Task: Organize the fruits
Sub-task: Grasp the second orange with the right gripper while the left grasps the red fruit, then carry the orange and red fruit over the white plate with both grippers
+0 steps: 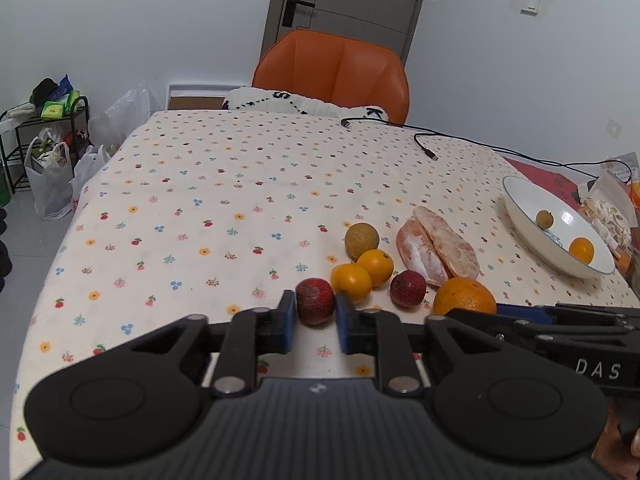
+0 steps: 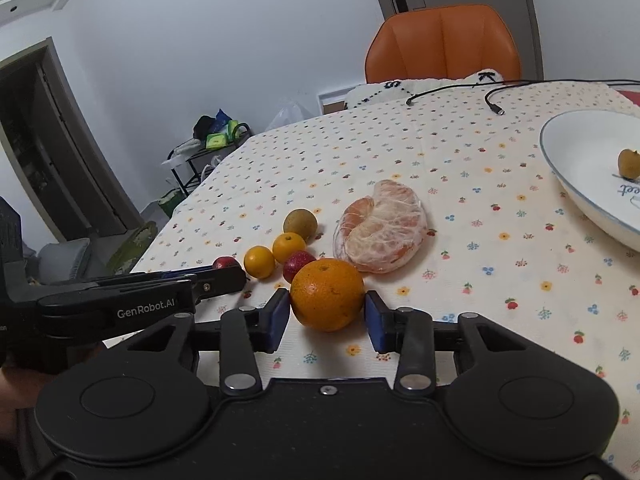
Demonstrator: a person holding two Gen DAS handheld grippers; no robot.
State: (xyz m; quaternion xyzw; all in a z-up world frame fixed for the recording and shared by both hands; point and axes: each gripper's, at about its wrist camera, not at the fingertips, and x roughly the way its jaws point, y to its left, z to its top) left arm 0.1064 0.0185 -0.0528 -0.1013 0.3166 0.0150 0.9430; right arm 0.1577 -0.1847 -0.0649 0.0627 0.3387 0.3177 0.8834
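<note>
- Organizing appears partly done: white bowl [image 1: 520, 216] at two o'clock on the surface [image 1: 224, 200] already holds two small fruits; the rest lie clustered near the front edge.
- Right gripper [image 2: 326, 314]: jaws spread wide around the large orange [image 2: 327, 294], pads touching or just beside its flanks; contact cannot be confirmed. Close squarely across the widest part before lifting.
- Left gripper [image 1: 315, 320]: jaws bracket the dark red fruit [image 1: 315, 301] closely, apparently pinching it. Grip gently; it sits just beside a small orange [image 1: 351, 282] at one o'clock.
</note>
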